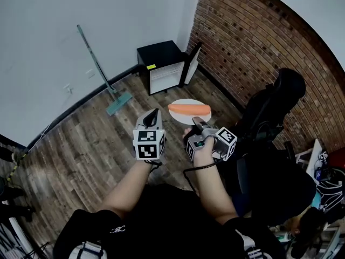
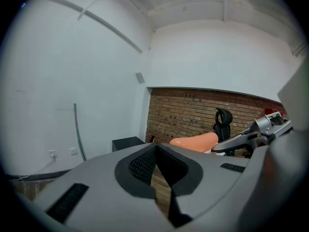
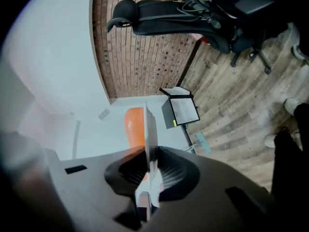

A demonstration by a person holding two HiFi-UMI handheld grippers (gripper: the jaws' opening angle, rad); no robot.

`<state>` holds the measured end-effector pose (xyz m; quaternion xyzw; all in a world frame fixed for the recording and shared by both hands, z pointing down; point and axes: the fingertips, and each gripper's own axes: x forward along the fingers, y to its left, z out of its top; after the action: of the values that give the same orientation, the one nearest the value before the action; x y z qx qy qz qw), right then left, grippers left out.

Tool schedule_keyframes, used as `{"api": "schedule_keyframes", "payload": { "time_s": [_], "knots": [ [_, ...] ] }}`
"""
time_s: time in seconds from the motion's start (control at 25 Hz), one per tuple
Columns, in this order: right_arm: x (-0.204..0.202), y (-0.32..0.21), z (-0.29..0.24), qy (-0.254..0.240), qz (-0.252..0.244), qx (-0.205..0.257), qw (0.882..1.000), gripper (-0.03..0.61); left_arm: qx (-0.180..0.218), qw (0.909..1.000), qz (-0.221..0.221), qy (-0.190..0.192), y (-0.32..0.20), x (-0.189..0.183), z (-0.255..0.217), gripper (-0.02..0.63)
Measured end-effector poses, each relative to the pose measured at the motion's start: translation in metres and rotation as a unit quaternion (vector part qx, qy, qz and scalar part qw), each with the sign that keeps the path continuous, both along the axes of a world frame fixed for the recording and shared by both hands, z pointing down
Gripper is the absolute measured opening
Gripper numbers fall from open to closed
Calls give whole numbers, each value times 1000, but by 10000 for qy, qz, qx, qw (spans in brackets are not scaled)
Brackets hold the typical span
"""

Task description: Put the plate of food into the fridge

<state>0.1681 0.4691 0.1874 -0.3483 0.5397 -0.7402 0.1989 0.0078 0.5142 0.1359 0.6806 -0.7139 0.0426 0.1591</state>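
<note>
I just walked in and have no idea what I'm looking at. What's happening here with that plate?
A person holds a gripper in each hand. The right gripper is clamped on the rim of a white plate carrying an orange piece of food, held in the air some way from the small black fridge. The fridge sits on the floor by the wall with its door open. The left gripper is shut and empty beside the plate. The plate is not yet in the fridge.

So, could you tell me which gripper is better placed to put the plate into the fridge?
Right: the right gripper is clamped on the white plate carrying the orange food, and the mini fridge ahead stands open. The left gripper holds nothing.
</note>
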Motion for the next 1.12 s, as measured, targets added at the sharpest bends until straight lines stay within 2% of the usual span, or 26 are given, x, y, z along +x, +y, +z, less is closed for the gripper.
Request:
{"api": "schedule_keyframes", "payload": {
  "time_s": [0.24,0.56,0.76,1.12],
  "knots": [
    [-28,-14,-5,126,164,164,9997,55,47,9997,182,122,-17,-33,0,-5],
    [-66,-23,4,178,487,103,9986,54,59,9983,488,303,-37,-79,12,-5],
    [-91,-30,12,296,427,80,9986,54,-40,9973,566,460,-50,-104,25,-5],
    [-103,-97,30,329,357,18,9988,54,-265,9972,469,523,-110,-126,48,-5]
  ]
}}
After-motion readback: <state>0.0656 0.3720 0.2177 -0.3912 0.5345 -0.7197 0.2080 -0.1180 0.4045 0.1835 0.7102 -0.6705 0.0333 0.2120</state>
